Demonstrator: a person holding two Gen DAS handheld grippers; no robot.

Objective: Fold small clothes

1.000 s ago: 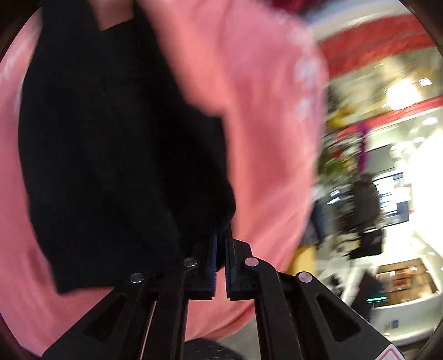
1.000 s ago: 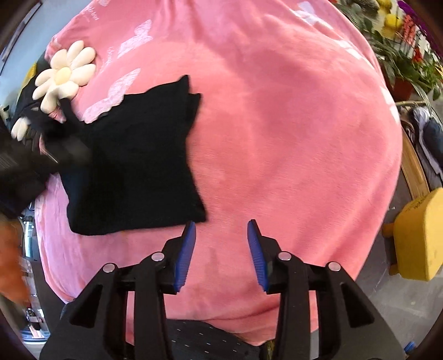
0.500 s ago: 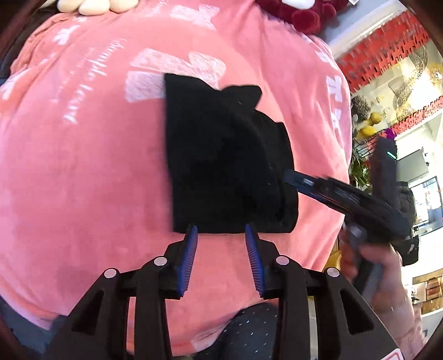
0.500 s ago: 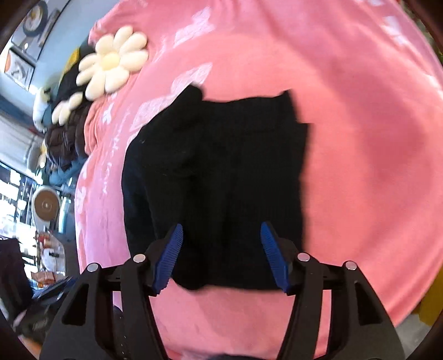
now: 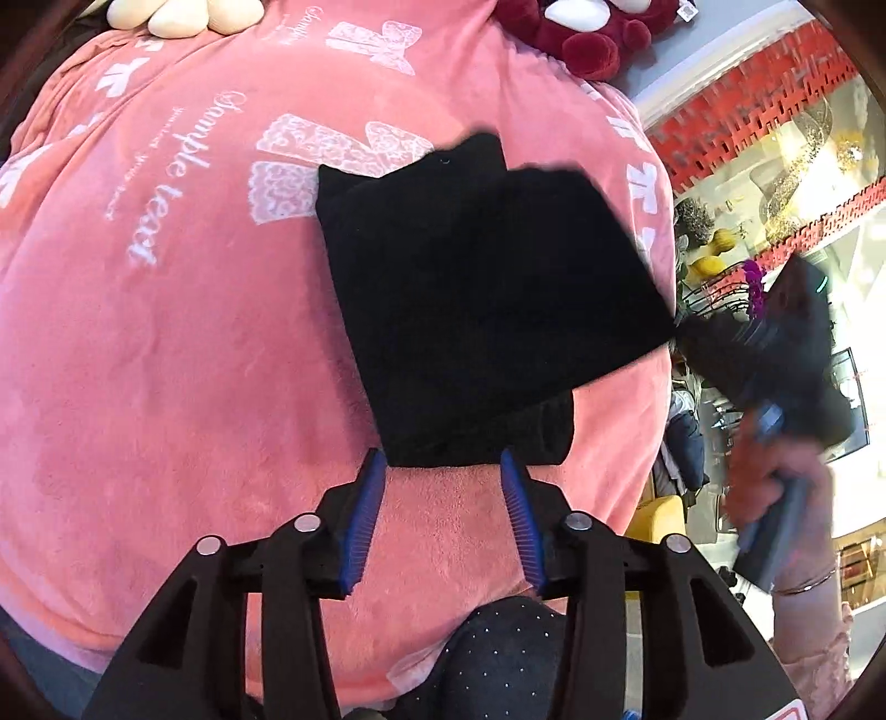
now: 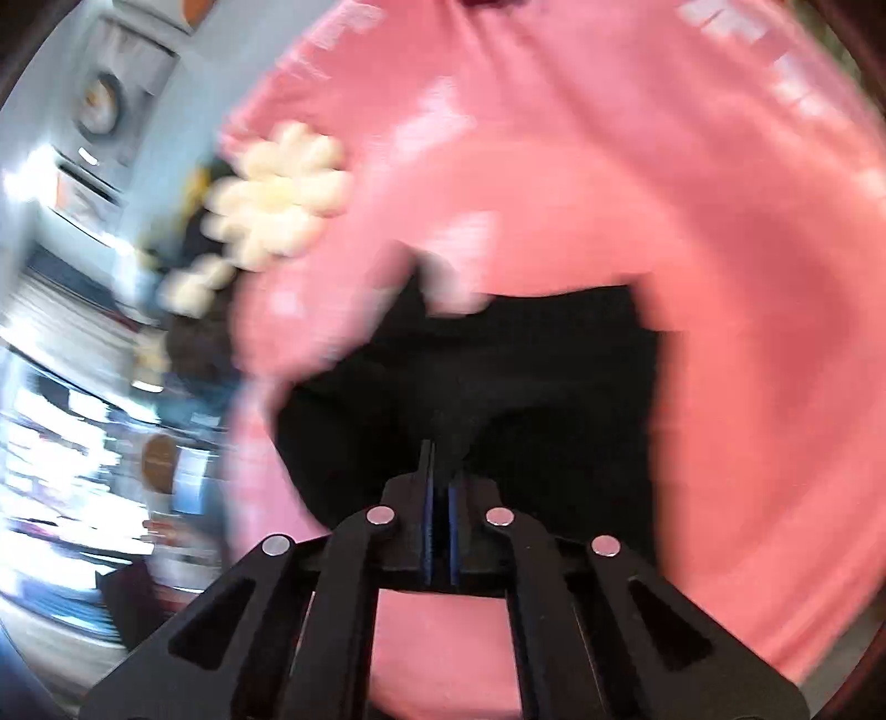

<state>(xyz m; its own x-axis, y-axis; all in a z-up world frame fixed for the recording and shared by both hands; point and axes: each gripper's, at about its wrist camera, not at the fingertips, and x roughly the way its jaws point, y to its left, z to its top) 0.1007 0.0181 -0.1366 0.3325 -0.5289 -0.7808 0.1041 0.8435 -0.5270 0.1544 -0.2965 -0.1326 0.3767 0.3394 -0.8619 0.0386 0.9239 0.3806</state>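
A small black garment [image 5: 470, 288] lies folded on a pink plush blanket [image 5: 194, 360]. My left gripper [image 5: 440, 454] hovers just short of its near edge. Its jaws are opening and nothing sits between the blue pads. At the right of the left wrist view, my right gripper [image 5: 684, 332] has the garment's right edge and holds that side raised off the blanket. The right wrist view is blurred. There the right gripper [image 6: 440, 459] is closing, its pads pinched on the near edge of the black garment [image 6: 526, 376].
A white flower plush [image 6: 277, 205] lies at the blanket's far edge, and a dark red plush [image 5: 587, 39] sits further along it. A person's hand [image 5: 775, 476] holds the right gripper past the blanket's right edge. Dark dotted fabric [image 5: 498, 653] shows below my left gripper.
My left gripper let go of the black garment, opened and drew back. My right gripper swung over the garment, shut on its edge and lifted that side.
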